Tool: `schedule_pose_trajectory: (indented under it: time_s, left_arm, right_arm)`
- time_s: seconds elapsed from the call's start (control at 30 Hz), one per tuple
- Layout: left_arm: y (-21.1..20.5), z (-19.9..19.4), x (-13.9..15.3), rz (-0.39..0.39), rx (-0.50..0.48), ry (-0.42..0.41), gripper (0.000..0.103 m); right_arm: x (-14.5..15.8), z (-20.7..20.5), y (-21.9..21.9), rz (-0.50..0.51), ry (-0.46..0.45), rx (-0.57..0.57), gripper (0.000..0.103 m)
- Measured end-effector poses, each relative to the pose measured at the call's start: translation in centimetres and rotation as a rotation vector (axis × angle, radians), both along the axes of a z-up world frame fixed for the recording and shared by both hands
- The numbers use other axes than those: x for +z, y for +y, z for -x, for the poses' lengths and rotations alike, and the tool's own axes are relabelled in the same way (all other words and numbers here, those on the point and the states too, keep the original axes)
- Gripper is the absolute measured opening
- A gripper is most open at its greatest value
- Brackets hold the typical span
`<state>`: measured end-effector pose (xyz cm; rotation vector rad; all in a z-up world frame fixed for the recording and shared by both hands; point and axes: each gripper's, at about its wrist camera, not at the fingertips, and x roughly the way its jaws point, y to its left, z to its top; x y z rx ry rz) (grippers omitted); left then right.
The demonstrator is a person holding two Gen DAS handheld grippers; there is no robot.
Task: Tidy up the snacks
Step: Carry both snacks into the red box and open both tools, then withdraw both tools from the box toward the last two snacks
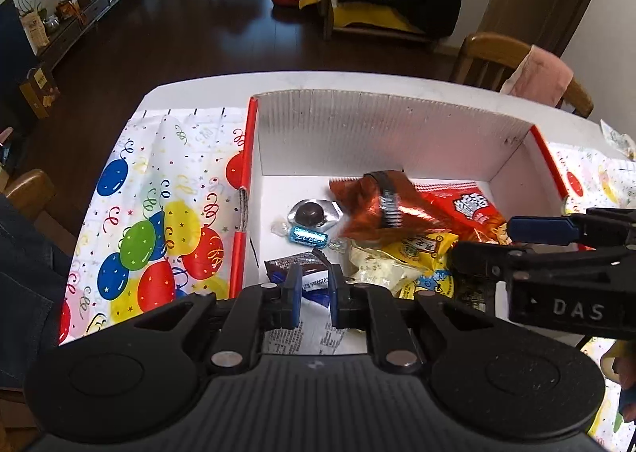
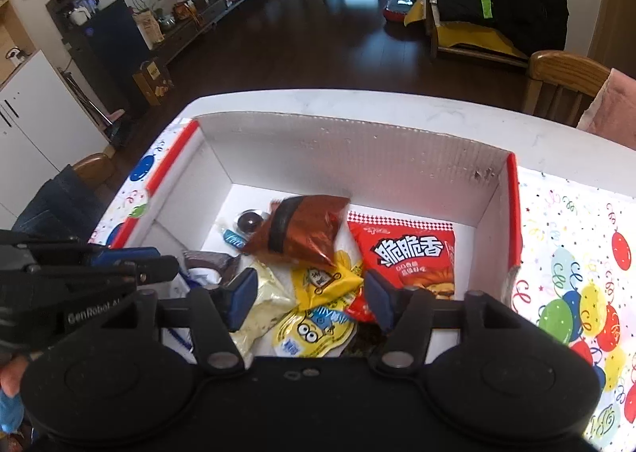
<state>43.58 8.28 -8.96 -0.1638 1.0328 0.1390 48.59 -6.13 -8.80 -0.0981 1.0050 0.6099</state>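
A white cardboard box with red edges (image 1: 369, 134) (image 2: 357, 150) holds several snacks. A brown-red foil packet (image 1: 381, 205) (image 2: 306, 229), blurred, is in the air or landing on the pile. Under it lie a red chip bag (image 1: 473, 209) (image 2: 413, 257), yellow packets (image 1: 421, 249) (image 2: 322, 285), a cream packet (image 2: 266, 293), a dark chocolate cup (image 1: 312, 212), a blue candy (image 1: 308, 238) and a brown wrapper (image 1: 294, 267). My left gripper (image 1: 314, 291) is narrowly open over the box's near left, empty. My right gripper (image 2: 312, 299) is open and empty above the pile.
The box stands on a balloon-print cloth (image 1: 151, 221) (image 2: 572, 277) on a white table (image 1: 318, 80). Wooden chairs (image 1: 512, 62) (image 2: 564, 82) stand at the table's far right. A small wrapper (image 1: 618, 140) lies on the table at the right.
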Motion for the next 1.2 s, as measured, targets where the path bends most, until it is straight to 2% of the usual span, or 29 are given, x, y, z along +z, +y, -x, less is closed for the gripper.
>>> schedule_pose_trajectory:
  time_s: [0.23,0.4,0.7,0.73,0.8,0.83,0.87,1.03,1.2]
  left_arm:
    - [-0.2,2.3,1.7,0.001,-0.010,-0.044,0.014]
    - [-0.6,4.4,3.1,0.004,-0.023,-0.086,0.027]
    - [-1.5,8.6,5.3,-0.001,-0.032,-0.148,0.031]
    - [-1.7,9.1,5.5,-0.002,-0.035,-0.155,0.033]
    - [-2.0,10.1,5.9,-0.003,-0.039,-0.173,0.047]
    - [-2.1,10.7,6.1,-0.005,-0.040,-0.188,0.061]
    - [-2.2,11.3,6.4,-0.010,-0.040,-0.206,0.067]
    - [-2.9,13.7,7.1,-0.029,-0.057,-0.237,0.067]
    - [-3.6,16.0,7.1,-0.041,-0.076,-0.256,0.070]
  right_arm:
    - [1.8,2.2,-1.4,-0.042,-0.020,-0.004,0.064]
    - [3.0,4.0,-2.7,-0.071,-0.045,0.000,0.068]
    - [5.3,8.2,-4.4,-0.124,-0.101,0.001,0.078]
    - [5.6,8.7,-4.5,-0.127,-0.107,0.004,0.078]
    - [6.0,9.7,-4.8,-0.137,-0.119,0.008,0.079]
    - [6.2,10.2,-4.9,-0.144,-0.123,0.011,0.080]
    - [6.3,10.6,-4.9,-0.149,-0.127,0.012,0.080]
    - [6.9,13.1,-5.6,-0.170,-0.150,0.024,0.088]
    - [6.7,15.4,-6.4,-0.178,-0.158,0.033,0.090]
